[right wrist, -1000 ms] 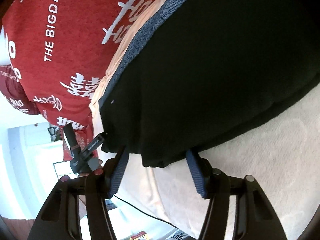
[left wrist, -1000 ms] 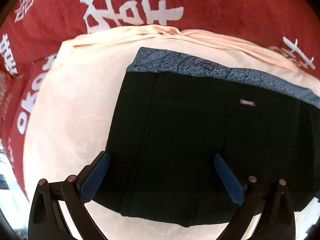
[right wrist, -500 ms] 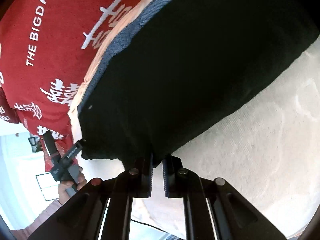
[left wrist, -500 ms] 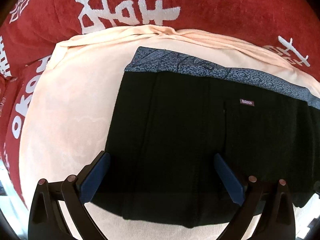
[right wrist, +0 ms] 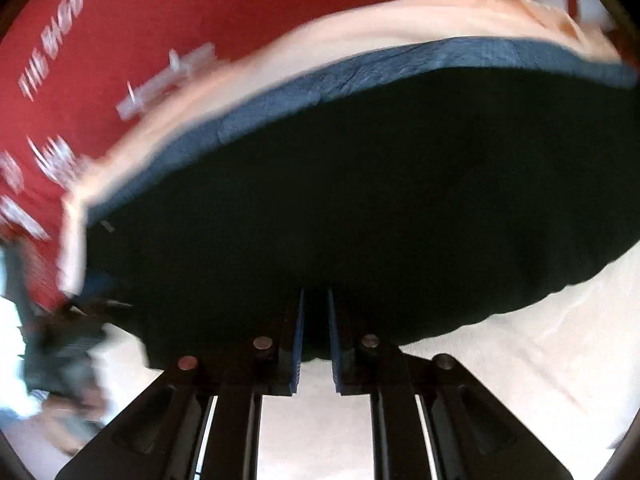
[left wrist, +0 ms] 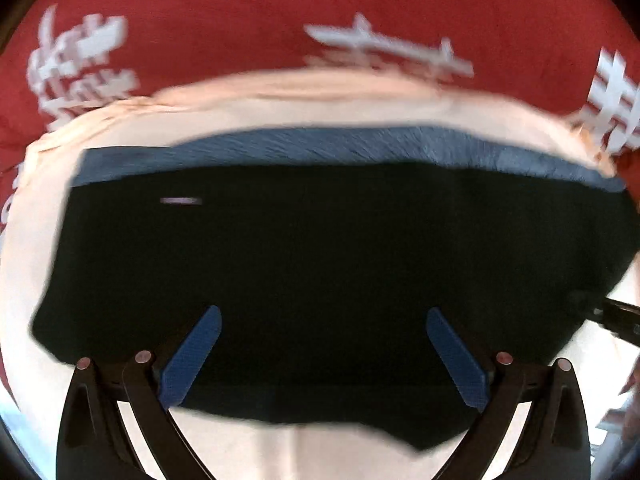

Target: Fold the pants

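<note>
Your pants lie flat on a peach cloth, black body filling the centre of the left wrist view, blue-grey waistband along the far edge at 12 o'clock, small label near 10 o'clock. Red fabric with white characters runs behind the cloth from 9 round to 3 o'clock. Your left gripper hangs over the near hem with fingers spread wide, nothing between them; whether the tips touch the fabric is not readable through the blur. Your right gripper has its fingers drawn nearly together at the near edge of the pants, dark fabric sitting in the narrow slot, so it reads as a pinch on the hem; the exact bite is hidden in shadow. In the right wrist view the garment spreads from 9 to 3 o'clock, waistband at the far rim. The garment already looks compact, with no long legs trailing, so part of the folding may be done, though no layers can be counted. Left to do, by my reading: the left side needs its own grip on the hem, then the near edge goes toward the waistband at 12 o'clock. Both views are motion-smeared.
</note>
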Available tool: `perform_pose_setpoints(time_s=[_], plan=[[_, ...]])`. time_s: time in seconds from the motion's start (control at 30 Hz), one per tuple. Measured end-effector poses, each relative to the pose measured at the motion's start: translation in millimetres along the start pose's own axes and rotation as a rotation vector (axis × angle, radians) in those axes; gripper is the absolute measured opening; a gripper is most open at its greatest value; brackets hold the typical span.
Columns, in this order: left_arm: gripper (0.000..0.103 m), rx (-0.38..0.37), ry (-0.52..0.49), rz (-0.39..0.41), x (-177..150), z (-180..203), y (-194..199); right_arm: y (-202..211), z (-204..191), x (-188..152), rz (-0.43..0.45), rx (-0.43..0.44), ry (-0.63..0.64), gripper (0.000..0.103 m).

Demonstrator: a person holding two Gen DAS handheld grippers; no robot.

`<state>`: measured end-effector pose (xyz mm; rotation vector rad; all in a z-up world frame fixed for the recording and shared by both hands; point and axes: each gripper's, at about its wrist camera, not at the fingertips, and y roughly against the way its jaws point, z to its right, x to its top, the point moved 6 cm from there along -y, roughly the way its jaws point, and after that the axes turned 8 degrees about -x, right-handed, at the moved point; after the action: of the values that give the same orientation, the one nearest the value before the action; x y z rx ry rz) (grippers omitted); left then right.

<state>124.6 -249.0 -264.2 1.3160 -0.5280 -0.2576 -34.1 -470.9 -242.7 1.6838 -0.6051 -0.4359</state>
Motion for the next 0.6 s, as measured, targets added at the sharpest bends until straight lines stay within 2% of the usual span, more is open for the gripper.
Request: perform_pose_setpoints(time_s=[0.03,0.07,0.13,0.17,0.2,0.27,0.37,0.47,0.53,0.57,0.6], plan=[[0.103,0.038,-0.009,-0.025,0.7,1.8,-12.0,2.1,5.8,-0.2,-0.013,-0.009,-0.024,0.012],[0.103,0.028,0.000,-0.024,2.9,0.4,-12.9,7.7,10.5,0.8,-0.016,-0.039,-0.045,0.013],[0.103,0.029,0.020,-0.003,14.0,-10.8,-2.3,23.9,3.1,9.6,0.024,-0.072,-0.013,0.020],[0.103,0.050,0.010,0.026,21.8,-19.1,6.9,28.7,-8.4,16.0,0.049,-0.060,0.026,0.034],[0.103,0.080,0.001,0.054,29.8,-28.5,14.7,31.2,-24.8,24.9,0.075,-0.043,0.078,0.041],[0.103,0.140,0.019,0.085,48.6,-58.6,25.6,23.0,-58.4,41.3,0.080,-0.016,0.162,0.041],[0.103,0.215,0.091,0.096,66.7,-102.6,24.8,-11.7,-110.9,65.7,0.062,0.011,0.242,0.041],[0.103,0.287,0.162,0.080,70.3,-145.5,11.6,-54.1,-139.0,69.2,0.014,-0.006,0.275,0.041],[0.103,0.239,0.215,0.096,62.9,-160.1,5.0,-65.7,-144.5,73.0,0.050,-0.043,0.285,0.041],[0.103,0.237,0.229,0.107,59.8,-162.5,5.1,-62.6,-148.1,77.7,0.095,-0.050,0.298,0.041],[0.103,0.241,0.222,0.105,60.2,-161.6,5.0,-61.0,-148.8,83.3,0.117,-0.093,0.315,0.041]])
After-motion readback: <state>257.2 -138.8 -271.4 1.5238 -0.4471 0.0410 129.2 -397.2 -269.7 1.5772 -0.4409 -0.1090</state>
